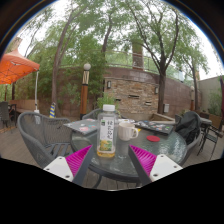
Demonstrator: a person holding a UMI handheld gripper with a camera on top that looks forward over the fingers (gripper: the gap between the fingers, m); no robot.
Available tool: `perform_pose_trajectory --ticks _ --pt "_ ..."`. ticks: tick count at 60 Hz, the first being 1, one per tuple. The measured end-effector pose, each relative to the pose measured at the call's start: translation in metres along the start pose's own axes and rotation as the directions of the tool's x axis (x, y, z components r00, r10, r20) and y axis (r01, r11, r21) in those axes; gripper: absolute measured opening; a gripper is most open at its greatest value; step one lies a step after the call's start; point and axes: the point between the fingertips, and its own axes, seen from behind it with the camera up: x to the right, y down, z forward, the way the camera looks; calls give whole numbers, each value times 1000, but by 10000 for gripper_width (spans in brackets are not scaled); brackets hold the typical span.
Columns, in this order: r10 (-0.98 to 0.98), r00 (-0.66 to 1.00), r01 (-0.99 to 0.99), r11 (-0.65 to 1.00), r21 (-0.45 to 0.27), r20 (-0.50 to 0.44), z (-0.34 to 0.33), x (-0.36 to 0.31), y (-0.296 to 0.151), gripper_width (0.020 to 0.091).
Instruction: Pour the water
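Bottle (pixel 107 131) of clear plastic, tall and cylindrical with a white cap and a yellow-green label band, stands upright on the round glass-topped table (pixel 120 160), just ahead of the claw (pixel 105 161) and in line with the gap between its fingers. The claw is spread wide, its two magenta pads (pixel 79 159) wedge-shaped and matte, touching nothing. Right of the bottle sits a pale rounded mug (pixel 127 130) with a handle. Beyond lie flat papers (pixel 82 126), a small red item (pixel 153 138) and a dark soft bag (pixel 186 127). Metal mesh chair (pixel 38 137) stands at the left; a stone wall (pixel 132 96), trees and an orange umbrella (pixel 15 68) lie behind
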Motion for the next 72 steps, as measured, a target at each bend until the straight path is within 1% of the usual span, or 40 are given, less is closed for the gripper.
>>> perform_pose_trajectory --ticks 5,15,21,25,26,27,28,29,31,33,39,45,46,51,53,57,59,61,64,67,70,72 --pt "17 998 -17 1000 11 -53 41 -8 -1 824" --pt "17 995 -17 1000 4 -97 105 -24 -5 822" --pt "4 987 1 1000 31 -158 130 -17 -17 830" --pt "-5 984 13 999 46 -177 149 -8 -24 829" --pt "-13 984 21 999 47 -177 152 -8 -25 811" --pt "-20 984 28 999 44 -175 155 -9 -25 740" --pt "-27 983 33 999 34 -184 157 -6 -22 642" --pt "-26 983 31 999 25 -182 160 -6 -20 641" --pt "-1 984 8 999 40 -179 164 -6 -22 635" --pt "9 985 -2 999 39 -174 166 -7 -21 620" --pt "-17 988 20 1000 22 -151 168 -8 -22 620" --pt "-51 992 53 999 13 -115 174 -12 -26 592" --pt "-56 993 58 998 12 -105 174 -17 -23 577" --pt "-21 1000 21 1000 7 -8 184 -46 -29 566" --pt "11 1000 -11 1000 11 29 189 -62 -42 543" --pt "92 991 -96 994 42 97 196 -85 -74 545" --pt "172 974 -183 981 64 148 206 -89 -88 543" --pt "271 943 -288 955 68 194 209 -95 -108 544" --pt "448 857 -477 877 63 254 207 -96 -143 544" --pt "616 718 -662 748 48 323 214 -92 -158 544" --pt "778 514 -831 557 -16 362 215 -76 -171 542" --pt "859 345 -911 404 -85 378 218 -60 -179 541"
